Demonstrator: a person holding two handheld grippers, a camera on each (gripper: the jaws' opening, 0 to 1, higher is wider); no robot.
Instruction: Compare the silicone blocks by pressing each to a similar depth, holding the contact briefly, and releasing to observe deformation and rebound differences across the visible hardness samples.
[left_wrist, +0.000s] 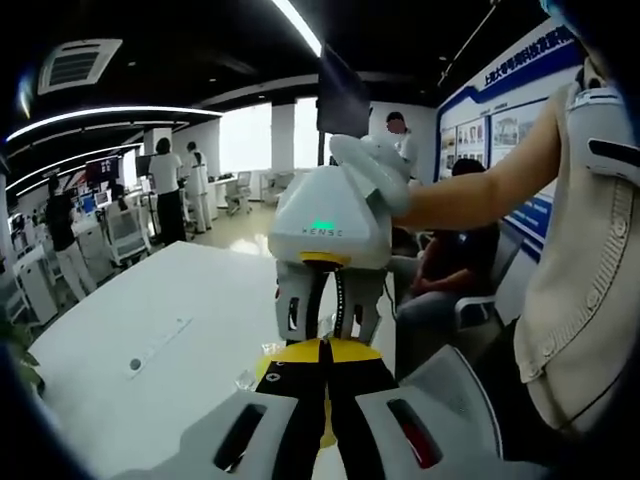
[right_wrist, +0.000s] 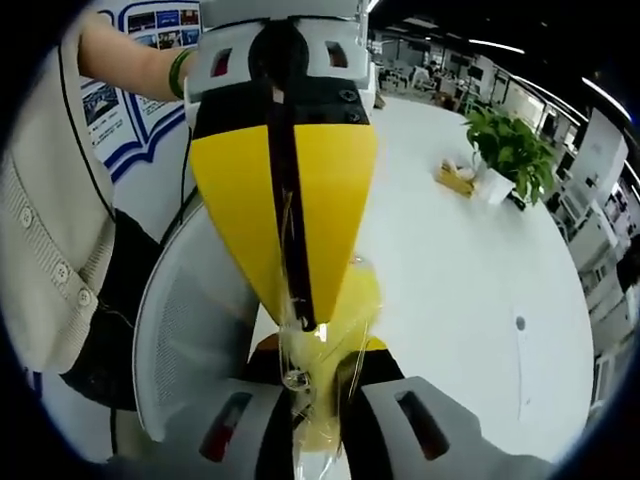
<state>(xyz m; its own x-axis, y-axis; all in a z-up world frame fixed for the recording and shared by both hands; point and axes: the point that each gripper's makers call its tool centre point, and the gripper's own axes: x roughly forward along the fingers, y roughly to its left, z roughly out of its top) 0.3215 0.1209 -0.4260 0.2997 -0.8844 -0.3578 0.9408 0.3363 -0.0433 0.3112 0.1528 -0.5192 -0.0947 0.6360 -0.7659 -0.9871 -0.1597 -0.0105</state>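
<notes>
Silicone block: hard to make out. A clear, glossy piece (right_wrist: 322, 385) sits up in the air between the two tools, above the desk edge. Its outline is smeared and its bottom is cut off by the right tool's jaws, so I cannot tell whether it is a block or just film.

Left tool (right_wrist: 303, 320) comes down from the top of the right gripper view. Its yellow jaws are clenched, with only a dark seam between them, and the tip touches the clear piece. In the left gripper view the same tool (left_wrist: 325, 365) also has its jaws together.

Right tool (right_wrist: 320, 350): the jaws stand either side of the clear piece and the left tip, but I cannot tell if they clamp it. It faces the other camera (left_wrist: 330, 320), held by a gloved hand (left_wrist: 375, 170); its jaw gap is dark.

White desk (right_wrist: 470, 270) – a potted plant (right_wrist: 510, 150) is at the far end. A white mesh chair (right_wrist: 190, 330) is beside the desk. People (left_wrist: 165, 190) stand far back, small and blurred.
</notes>
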